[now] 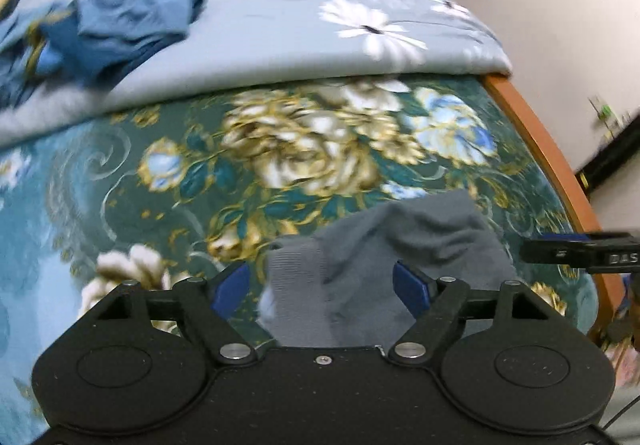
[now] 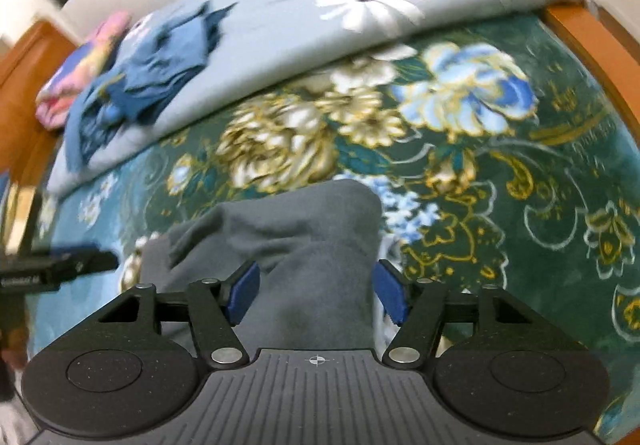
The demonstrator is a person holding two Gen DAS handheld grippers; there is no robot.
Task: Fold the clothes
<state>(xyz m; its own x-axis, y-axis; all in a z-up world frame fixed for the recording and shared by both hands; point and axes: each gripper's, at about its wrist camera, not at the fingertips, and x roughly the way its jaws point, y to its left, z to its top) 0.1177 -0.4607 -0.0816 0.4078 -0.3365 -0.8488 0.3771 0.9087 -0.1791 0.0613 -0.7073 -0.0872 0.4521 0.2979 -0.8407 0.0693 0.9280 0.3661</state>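
I see a bed covered by a dark green blanket [image 1: 120, 173] printed with gold and blue flowers. A grey garment [image 1: 360, 269] lies on it, directly ahead of both tongs. My left gripper [image 1: 322, 287] has its blue pads spread wide, one on each side of a raised fold of the grey cloth, not pinching it. My right gripper [image 2: 316, 291] is spread the same way, its blue pads [image 2: 244, 291] flanking the garment's smooth grey bulk without closing on it. Farther back, a pale blue quilt [image 1: 260, 37] with white daisies lies across the bed. On it sits a crumpled blue garment [image 1: 120, 29], blurred. A pink and yellow cloth [image 2: 80, 61] lies beside that. An orange wooden bed frame [image 1: 536, 141] edges the blanket.
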